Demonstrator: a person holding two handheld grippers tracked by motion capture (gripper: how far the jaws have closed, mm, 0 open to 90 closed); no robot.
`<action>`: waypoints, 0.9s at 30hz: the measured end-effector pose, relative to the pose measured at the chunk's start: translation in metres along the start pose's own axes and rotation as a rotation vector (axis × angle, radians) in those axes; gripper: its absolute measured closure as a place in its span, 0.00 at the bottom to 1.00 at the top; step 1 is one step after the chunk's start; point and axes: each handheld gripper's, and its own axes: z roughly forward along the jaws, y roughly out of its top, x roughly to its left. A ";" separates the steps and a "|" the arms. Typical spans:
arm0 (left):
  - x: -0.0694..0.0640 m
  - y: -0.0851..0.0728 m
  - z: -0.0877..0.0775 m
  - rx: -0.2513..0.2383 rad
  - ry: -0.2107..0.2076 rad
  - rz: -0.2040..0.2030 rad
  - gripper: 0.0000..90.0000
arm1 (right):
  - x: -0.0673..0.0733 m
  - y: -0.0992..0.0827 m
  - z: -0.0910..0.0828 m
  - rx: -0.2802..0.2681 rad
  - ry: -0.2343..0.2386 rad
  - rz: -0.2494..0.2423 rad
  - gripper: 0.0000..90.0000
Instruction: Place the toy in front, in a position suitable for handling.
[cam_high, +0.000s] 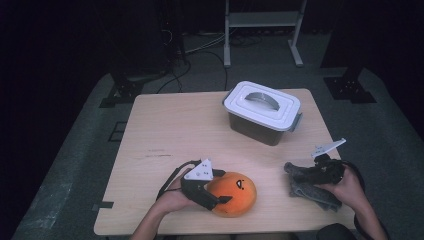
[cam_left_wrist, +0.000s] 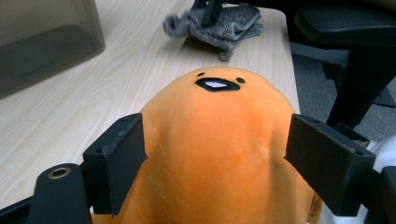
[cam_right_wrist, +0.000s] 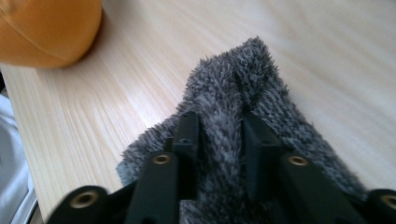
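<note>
The orange plush toy (cam_high: 231, 194) sits near the desk's front edge, clamped by the left gripper (cam_high: 212, 196). At the front right corner the right gripper (cam_right_wrist: 219, 135) straddles a fold of the grey fuzzy cloth (cam_high: 310, 184), seemingly still pinching it. The lidded box (cam_high: 262, 112) near the back edge stays closed, so nothing looks stowed yet.

The high view is dim and soft, its corners fading to near black, with the pale wooden counter (cam_high: 170, 135) the brightest area and a glossy sheen on the white plastic lid of the grey storage box (cam_high: 262, 104). The left gripper view is brighter and sharp on the round orange plush toy (cam_left_wrist: 219, 154), while the fuzzy grey cloth (cam_left_wrist: 224, 25) behind it is slightly blurred. In the right gripper view, even light falls across the wood grain and the near black fingers (cam_right_wrist: 187, 140) are out of focus.
</note>
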 end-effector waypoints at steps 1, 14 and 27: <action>0.000 0.000 -0.001 -0.003 0.003 -0.002 0.21 | 0.000 0.000 0.001 -0.003 0.003 0.000 0.72; 0.006 -0.002 -0.008 -0.014 0.021 -0.011 0.19 | 0.000 0.003 -0.008 -0.109 0.035 0.005 0.59; 0.011 -0.006 -0.016 -0.033 0.061 -0.019 0.17 | 0.011 0.017 -0.020 -0.242 0.093 -0.028 0.47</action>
